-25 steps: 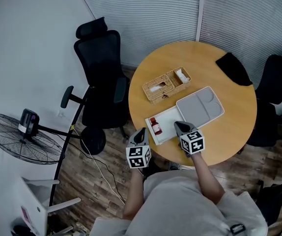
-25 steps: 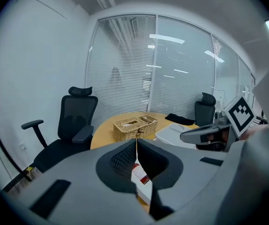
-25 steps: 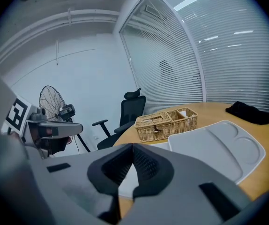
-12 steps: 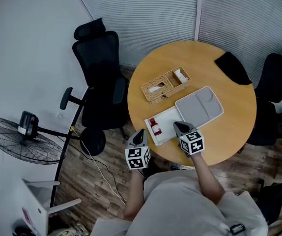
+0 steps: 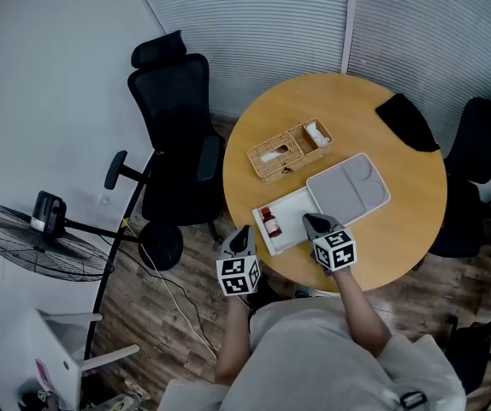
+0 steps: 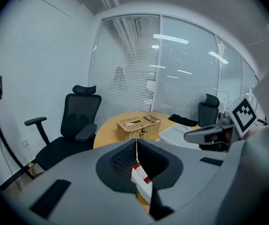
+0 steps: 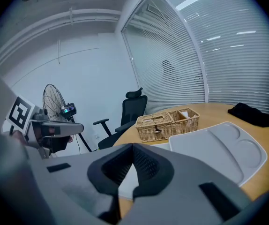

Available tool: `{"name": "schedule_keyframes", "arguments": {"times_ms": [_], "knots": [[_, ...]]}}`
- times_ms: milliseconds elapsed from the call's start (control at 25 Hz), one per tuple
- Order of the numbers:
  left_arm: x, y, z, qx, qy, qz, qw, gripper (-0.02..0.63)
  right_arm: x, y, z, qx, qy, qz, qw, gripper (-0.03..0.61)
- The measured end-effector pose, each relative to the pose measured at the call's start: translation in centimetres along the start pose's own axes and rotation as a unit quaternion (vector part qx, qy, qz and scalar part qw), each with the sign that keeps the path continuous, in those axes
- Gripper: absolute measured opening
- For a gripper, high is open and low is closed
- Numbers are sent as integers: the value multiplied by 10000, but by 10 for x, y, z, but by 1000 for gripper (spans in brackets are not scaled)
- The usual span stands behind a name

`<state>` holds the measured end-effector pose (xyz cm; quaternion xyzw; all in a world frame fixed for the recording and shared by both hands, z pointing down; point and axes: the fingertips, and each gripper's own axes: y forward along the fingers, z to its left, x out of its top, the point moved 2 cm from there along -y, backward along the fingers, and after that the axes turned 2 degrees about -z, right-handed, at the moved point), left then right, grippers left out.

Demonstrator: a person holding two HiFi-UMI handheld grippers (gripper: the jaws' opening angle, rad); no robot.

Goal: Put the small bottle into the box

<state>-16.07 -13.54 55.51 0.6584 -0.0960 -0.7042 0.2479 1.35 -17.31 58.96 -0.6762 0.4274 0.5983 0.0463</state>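
Note:
A small brown-red bottle (image 5: pixel 269 222) with a white cap lies in a shallow white box (image 5: pixel 291 209) at the near edge of the round wooden table (image 5: pixel 399 229). My left gripper (image 5: pixel 243 232) hangs just off the table edge, near-left of the bottle, with its jaws shut and empty. In the left gripper view the bottle (image 6: pixel 141 177) shows just past the closed tips (image 6: pixel 136 142). My right gripper (image 5: pixel 310 221) is over the box's near right corner, also shut with nothing in it (image 7: pixel 132 146).
A two-part wicker basket (image 5: pixel 288 150) stands behind the white box, and a grey compartment tray (image 5: pixel 348 187) lies to its right. A black cloth (image 5: pixel 406 119) rests at the table's far right. A black office chair (image 5: pixel 177 135) and a floor fan (image 5: pixel 40 242) stand to the left.
Both grippers stay where they were, shut. Only the head view shifts slightly.

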Motion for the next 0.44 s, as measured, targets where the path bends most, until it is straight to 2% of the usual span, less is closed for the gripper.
{"name": "schedule_keyframes", "arguments": {"times_ms": [440], "knots": [[0,1,0,9,-1,-1,10000,29,0,4,0,15,-15,19,10000,18]]}}
